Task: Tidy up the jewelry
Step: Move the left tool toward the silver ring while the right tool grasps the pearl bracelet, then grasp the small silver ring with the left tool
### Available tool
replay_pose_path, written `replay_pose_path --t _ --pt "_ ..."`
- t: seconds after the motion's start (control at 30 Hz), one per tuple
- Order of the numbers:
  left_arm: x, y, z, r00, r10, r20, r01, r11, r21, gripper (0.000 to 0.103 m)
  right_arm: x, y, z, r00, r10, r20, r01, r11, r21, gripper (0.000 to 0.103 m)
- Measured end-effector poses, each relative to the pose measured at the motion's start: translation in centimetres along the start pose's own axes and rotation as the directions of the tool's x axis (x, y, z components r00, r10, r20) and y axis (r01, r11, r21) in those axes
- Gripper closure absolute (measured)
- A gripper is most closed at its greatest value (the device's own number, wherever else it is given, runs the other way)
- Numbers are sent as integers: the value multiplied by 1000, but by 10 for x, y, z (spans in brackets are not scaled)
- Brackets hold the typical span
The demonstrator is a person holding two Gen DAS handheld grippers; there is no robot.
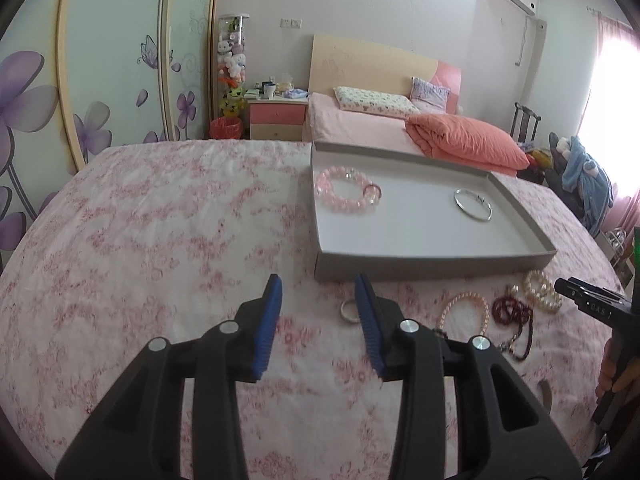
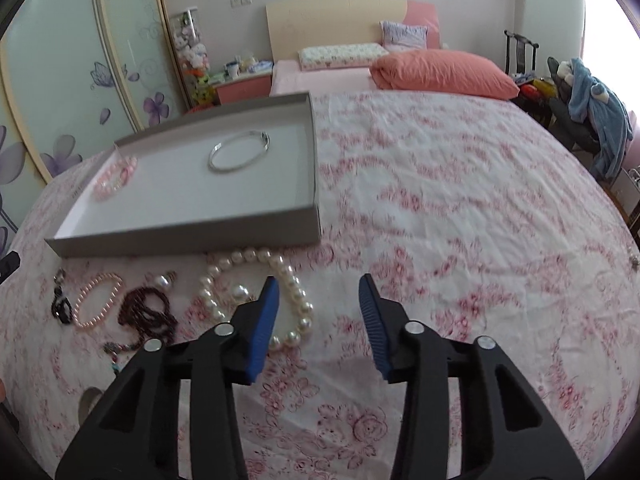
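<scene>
Floral cloth (image 2: 440,184) bears a shallow cardboard tray (image 2: 192,228), round pearl bracelet (image 2: 256,300); both tongs (image 1: 318,292) (image 2: 318,292) part-open, empty.

A matt grey cardboard tray (image 1: 432,268) sits on wrinkled floral cloth (image 1: 160,220). Its far-right bangle (image 1: 473,205) is shiny metal. The near pearl bracelet (image 2: 256,300) looks glossy.

My left finger (image 1: 370,316) covers part of a ring (image 1: 347,312); my other one (image 2: 266,320) hides some pearls (image 2: 256,292). A hand (image 1: 612,368) is cut off.
</scene>
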State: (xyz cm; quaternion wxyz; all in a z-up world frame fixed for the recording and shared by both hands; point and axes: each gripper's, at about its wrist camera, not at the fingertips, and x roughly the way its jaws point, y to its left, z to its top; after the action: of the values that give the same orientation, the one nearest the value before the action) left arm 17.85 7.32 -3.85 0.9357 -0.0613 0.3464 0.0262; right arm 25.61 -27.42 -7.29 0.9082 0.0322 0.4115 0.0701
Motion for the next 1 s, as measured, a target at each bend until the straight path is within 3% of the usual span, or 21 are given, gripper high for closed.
replay_pose_path --t 0.27,0.37,0.43,0.6,0.87,1.0 --pt "6 -5 -13 1000 13 -25 -12 1000 27 56 5 10 -5 999 -3 -36 1 999 -52 70" --pt "7 -6 -16 999 18 -28 -17 999 37 51 5 12 -6 999 -25 -37 23 997 -70 76" --pt "9 -6 -18 999 19 -33 -18 999 43 48 4 12 -6 999 -23 -37 20 997 -71 89" --pt "11 -8 -21 999 21 -44 -18 997 72 42 1 5 -8 997 -67 -32 66 996 -55 92" --pt "23 -20 -21 996 15 -85 -5 993 117 42 2 1 -7 996 -79 -32 78 996 -44 92" --pt "37 -26 -12 993 21 -115 -9 995 102 53 2 0 -6 997 -71 -33 69 997 -37 92"
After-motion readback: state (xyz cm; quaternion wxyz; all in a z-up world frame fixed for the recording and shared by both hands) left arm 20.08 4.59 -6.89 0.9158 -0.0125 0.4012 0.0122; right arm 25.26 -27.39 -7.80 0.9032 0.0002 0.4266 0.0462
